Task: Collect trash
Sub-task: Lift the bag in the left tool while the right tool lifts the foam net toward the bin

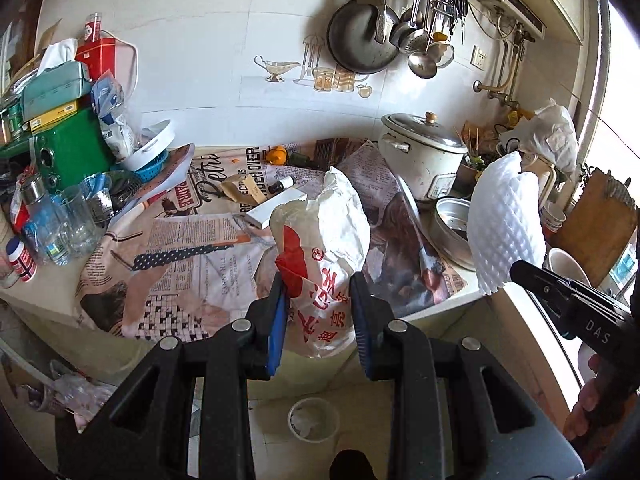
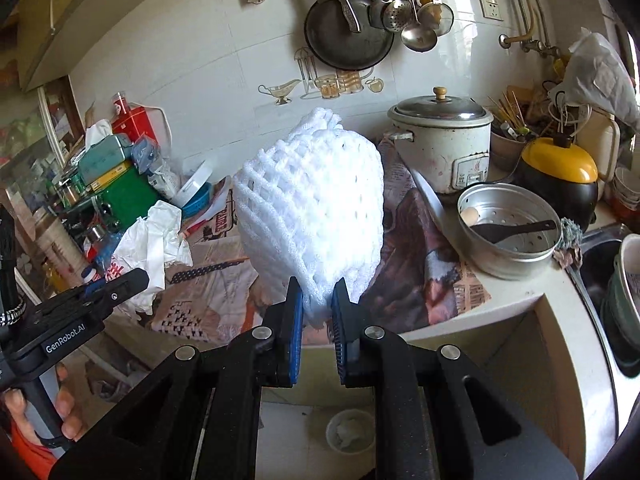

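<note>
My left gripper (image 1: 319, 300) is shut on a crumpled white plastic bag with red print (image 1: 324, 240) and holds it above the counter's front edge; the bag also shows in the right wrist view (image 2: 150, 240). My right gripper (image 2: 316, 304) is shut on a white foam fruit net (image 2: 312, 208), held upright above the counter; the net also shows in the left wrist view (image 1: 506, 224). A small round bin (image 1: 313, 419) with white scraps stands on the floor below both grippers, also in the right wrist view (image 2: 350, 432).
The counter (image 1: 440, 304) is covered with newspaper-print cloth. On it lie a white box (image 1: 276, 208), a small bottle (image 1: 282, 184) and an orange (image 1: 277, 155). A rice cooker (image 2: 444, 140), steamer insert (image 2: 508, 228) and sink (image 2: 600, 264) are right. Clutter (image 1: 60, 140) stands left.
</note>
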Available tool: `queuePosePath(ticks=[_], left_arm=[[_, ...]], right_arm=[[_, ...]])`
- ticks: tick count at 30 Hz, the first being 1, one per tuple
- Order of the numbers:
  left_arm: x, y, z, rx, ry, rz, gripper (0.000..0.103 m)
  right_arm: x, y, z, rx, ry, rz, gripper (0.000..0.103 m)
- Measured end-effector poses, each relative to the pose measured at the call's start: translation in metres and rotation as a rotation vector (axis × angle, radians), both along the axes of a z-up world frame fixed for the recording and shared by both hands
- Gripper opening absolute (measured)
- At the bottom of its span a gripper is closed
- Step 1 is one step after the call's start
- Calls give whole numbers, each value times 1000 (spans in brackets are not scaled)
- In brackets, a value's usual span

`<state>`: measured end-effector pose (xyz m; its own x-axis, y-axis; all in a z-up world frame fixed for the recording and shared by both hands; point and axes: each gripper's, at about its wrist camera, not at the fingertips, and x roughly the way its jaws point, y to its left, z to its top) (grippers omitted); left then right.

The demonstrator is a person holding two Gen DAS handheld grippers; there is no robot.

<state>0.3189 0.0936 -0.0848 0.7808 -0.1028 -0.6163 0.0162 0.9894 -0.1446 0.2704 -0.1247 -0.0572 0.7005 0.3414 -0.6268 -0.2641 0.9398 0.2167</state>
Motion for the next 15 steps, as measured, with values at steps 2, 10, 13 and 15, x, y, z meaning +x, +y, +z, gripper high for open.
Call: queuePosePath(ticks=[2, 10, 13, 15], left_arm=[[-17, 4, -3, -3, 10, -9, 29], [-54, 10, -23, -17, 85, -28, 29], [-57, 10, -39, -41, 121, -22, 29], [-56, 9, -56, -50, 150, -13, 29]], right_arm=[[-19, 6, -1, 0, 2, -6, 12], [-59, 17, -7, -29, 66, -11, 12], [-64, 16, -20, -48, 102, -5, 12], [-66, 14, -34, -51, 135, -1, 12]])
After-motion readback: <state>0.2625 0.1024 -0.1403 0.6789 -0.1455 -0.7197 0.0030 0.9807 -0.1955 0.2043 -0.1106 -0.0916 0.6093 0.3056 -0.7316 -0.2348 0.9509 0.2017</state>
